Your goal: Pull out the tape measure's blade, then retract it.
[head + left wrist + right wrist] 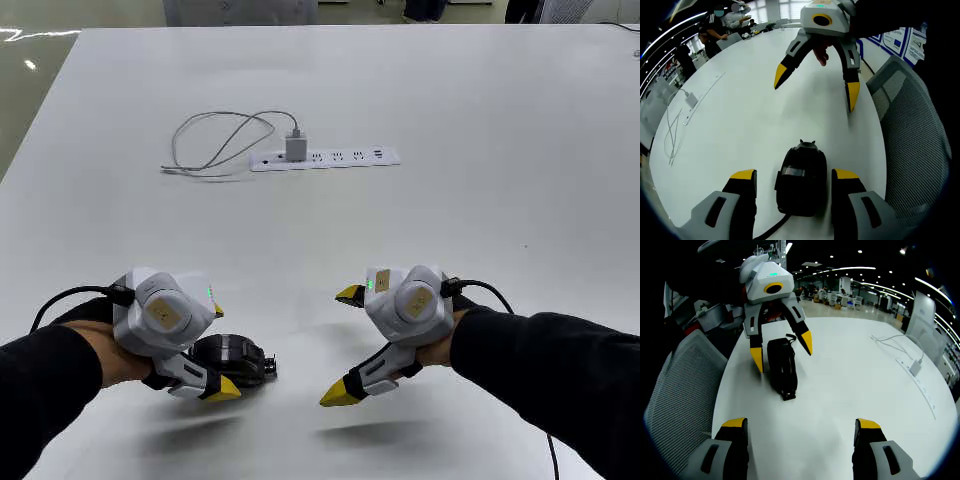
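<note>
Left claw (794,174) agape astride tape measure (801,187), gaps both sides; right claw (801,423) wide, empty

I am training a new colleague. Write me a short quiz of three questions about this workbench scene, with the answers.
1. True or false: the right tool holds the tape measure.
2. What is plugged into the power strip? A) a white charger B) a black lamp C) nothing
3. Fill the gap: the tape measure lies on the table between the jaws of the ___ tool.
Key: 1 false, its jaws are open and empty; 2 A; 3 left, the left tool straddles it.
</note>
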